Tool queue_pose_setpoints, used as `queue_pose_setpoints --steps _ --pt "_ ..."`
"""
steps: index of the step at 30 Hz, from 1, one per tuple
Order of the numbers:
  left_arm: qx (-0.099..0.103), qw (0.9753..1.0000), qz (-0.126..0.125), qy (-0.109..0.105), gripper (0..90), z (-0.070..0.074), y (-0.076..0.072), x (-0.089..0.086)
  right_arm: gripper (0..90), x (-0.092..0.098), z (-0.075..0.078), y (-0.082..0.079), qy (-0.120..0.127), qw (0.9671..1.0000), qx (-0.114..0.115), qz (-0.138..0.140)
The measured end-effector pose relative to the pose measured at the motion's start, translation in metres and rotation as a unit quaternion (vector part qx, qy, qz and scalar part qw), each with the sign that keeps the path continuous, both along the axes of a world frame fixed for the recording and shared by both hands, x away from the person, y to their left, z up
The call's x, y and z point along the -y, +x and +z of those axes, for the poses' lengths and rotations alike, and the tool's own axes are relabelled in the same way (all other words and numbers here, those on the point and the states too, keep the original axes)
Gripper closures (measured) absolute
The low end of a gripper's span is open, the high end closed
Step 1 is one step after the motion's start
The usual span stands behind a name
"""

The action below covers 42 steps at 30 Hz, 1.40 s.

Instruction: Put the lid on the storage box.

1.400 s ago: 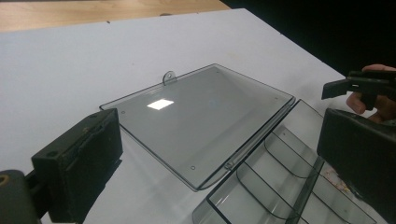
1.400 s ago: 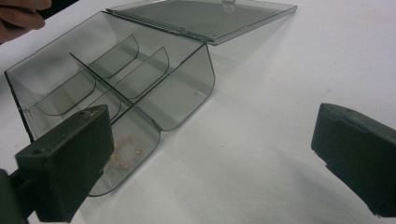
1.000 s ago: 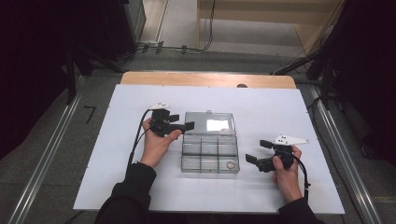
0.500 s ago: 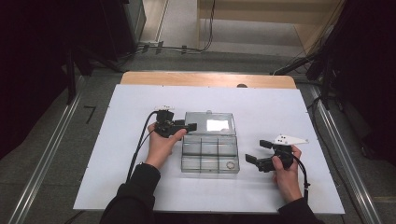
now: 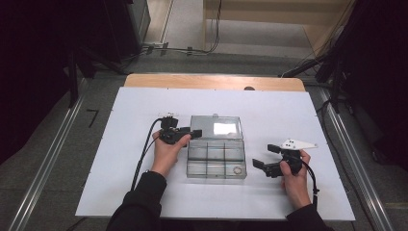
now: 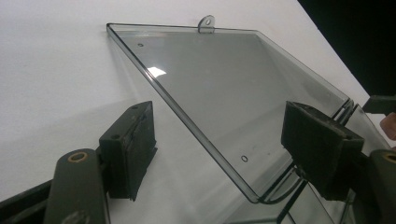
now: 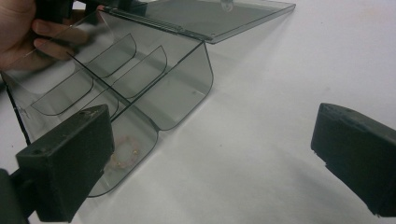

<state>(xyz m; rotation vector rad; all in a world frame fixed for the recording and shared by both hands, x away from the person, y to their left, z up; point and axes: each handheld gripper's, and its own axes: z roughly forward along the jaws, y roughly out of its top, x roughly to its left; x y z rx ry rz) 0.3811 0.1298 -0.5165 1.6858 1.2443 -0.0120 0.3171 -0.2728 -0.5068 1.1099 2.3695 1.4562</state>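
Moved in since earlier, the left gripper (image 5: 188, 135) straddles the open lid's (image 6: 224, 93) left edge, jaws wide. Right gripper (image 5: 267, 159) rests wide just right of the clear box (image 5: 216, 161); bare table (image 5: 298, 115) beyond.

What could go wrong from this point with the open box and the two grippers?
The left gripper is open with the lid edge between its jaws; closing carelessly could slip off the thin clear plastic. Pushing the lid could slide the light box on the smooth table. A shove might also jostle the ring in the corner compartment.
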Motion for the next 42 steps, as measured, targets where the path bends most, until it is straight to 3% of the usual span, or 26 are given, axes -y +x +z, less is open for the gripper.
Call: queue_pose_setpoints --steps 5,13,22,26,32,42 --pt "0.006 0.9999 0.01 -0.005 25.6 0.0 -0.002 -0.001 0.0 0.0 0.002 0.0 -0.008 0.9999 0.0 -0.008" --pt "0.006 0.9999 0.008 -0.002 25.6 -0.001 -0.003 -0.001 0.0 -0.002 0.008 0.003 0.001 0.9998 -0.01 -0.016" --pt "0.008 0.9999 0.006 -0.001 25.5 0.0 -0.003 -0.001 0.0 -0.013 0.024 0.012 0.018 0.9997 -0.008 -0.013" --pt "0.011 0.9999 0.006 0.001 23.5 0.0 -0.004 -0.001 0.0 -0.018 0.032 0.019 0.011 0.9998 -0.008 -0.011" --pt "0.015 0.9999 0.003 -0.002 15.6 0.0 -0.004 -0.001 0.0 -0.024 0.032 0.035 0.011 0.9991 -0.03 -0.027" --pt "0.018 0.9998 -0.005 -0.004 7.7 0.001 -0.004 -0.001 0.0 -0.031 0.021 0.055 0.047 0.9961 -0.068 -0.032"
